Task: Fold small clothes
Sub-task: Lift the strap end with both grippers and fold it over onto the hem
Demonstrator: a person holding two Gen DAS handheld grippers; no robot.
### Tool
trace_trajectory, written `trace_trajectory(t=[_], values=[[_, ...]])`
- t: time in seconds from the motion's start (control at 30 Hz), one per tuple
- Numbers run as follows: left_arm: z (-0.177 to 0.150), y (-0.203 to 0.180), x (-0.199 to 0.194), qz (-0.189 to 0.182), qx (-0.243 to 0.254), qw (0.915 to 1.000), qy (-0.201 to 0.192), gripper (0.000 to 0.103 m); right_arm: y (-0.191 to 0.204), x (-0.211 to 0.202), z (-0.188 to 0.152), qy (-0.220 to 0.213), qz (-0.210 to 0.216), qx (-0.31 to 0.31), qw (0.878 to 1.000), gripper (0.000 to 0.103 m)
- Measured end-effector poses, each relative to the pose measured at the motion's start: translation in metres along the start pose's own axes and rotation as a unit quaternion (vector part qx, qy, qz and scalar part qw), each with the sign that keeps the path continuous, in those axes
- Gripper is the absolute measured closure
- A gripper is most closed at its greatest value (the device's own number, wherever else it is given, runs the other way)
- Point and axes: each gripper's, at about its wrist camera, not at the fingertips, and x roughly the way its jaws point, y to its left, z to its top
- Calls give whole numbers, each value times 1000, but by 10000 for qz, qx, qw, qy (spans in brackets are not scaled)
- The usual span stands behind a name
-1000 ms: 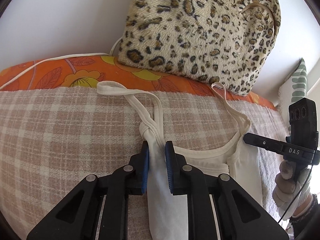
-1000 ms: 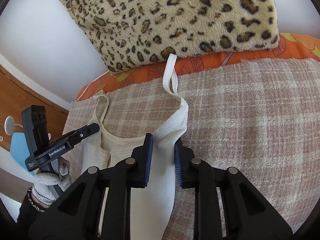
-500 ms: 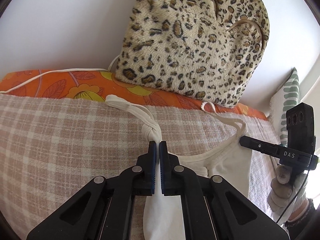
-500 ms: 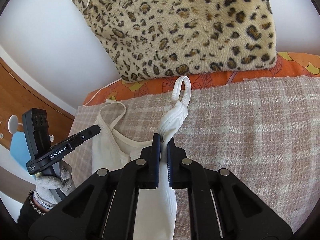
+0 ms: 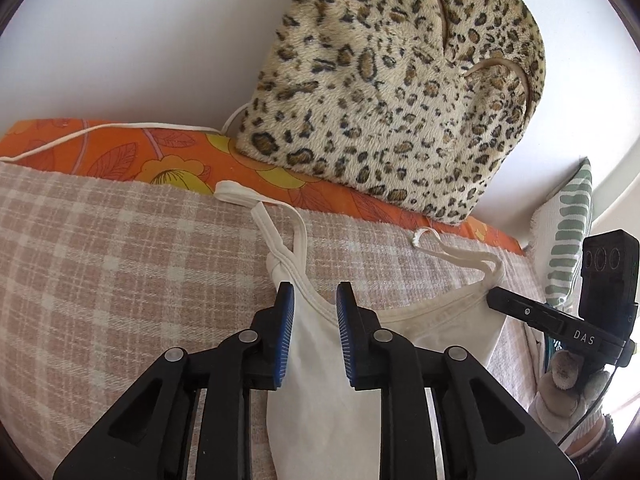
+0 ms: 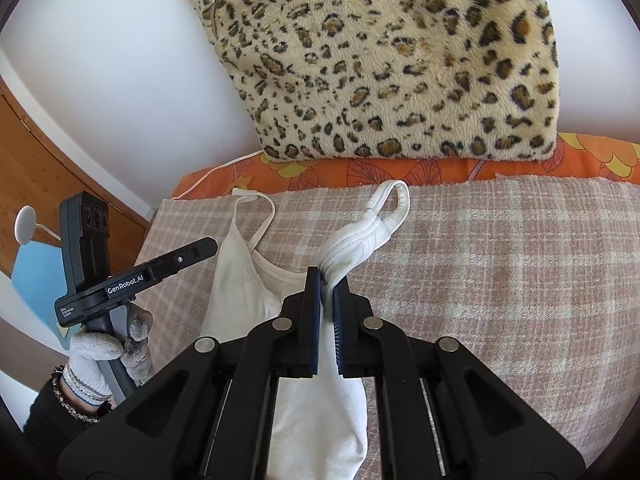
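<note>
A white strappy camisole (image 5: 320, 380) lies on a pink plaid blanket (image 5: 120, 280). My left gripper (image 5: 315, 304) is open, its blue pads either side of the top's left shoulder edge, with the twisted strap (image 5: 276, 220) stretched ahead. My right gripper (image 6: 327, 284) is shut on the bunched right shoulder of the camisole (image 6: 356, 248), whose strap loop (image 6: 394, 200) sticks out beyond the pads. Each gripper shows in the other's view: the right one (image 5: 516, 304) and the left one (image 6: 200, 250).
A leopard-print cushion (image 5: 400, 92) leans on the white wall behind, on an orange floral sheet (image 5: 168, 160). A white cable (image 5: 80, 136) runs along the sheet. A green striped pillow (image 5: 568, 232) stands at the right. A wooden panel (image 6: 40, 168) is at the left.
My left gripper shut on the camisole's shoulder, then opened again and let it go. My right gripper shut on the other shoulder and still holds it bunched.
</note>
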Motion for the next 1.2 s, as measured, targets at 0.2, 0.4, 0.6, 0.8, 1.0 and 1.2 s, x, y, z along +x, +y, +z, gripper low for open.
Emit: trace_trajectory(t=[0.2,0.4,0.6,0.8,1.0,1.2], values=[[9,14,32,149,-374,9988,265,56,-5,7,1,61,-28,-28,10000,96],[11,11,44,-25,-292,9995,148,65,-13,17,1,111,-104,7,9999,96],[10,9,38,-97,-242,9996,84,99,-16,20,2,97,-98,72,9999,96],[11,-4,17,-125,-77,9999,-61,99,-7,11,2,29,-82,29,10000,96],[7,-21,-7,-204,57,9996,-165,99,5,-6,0,-57,-65,-52,9999,96],[-3,-35,-39,-303,99,9992,-262,99,23,-30,-5,-145,-41,-211,9997,97]])
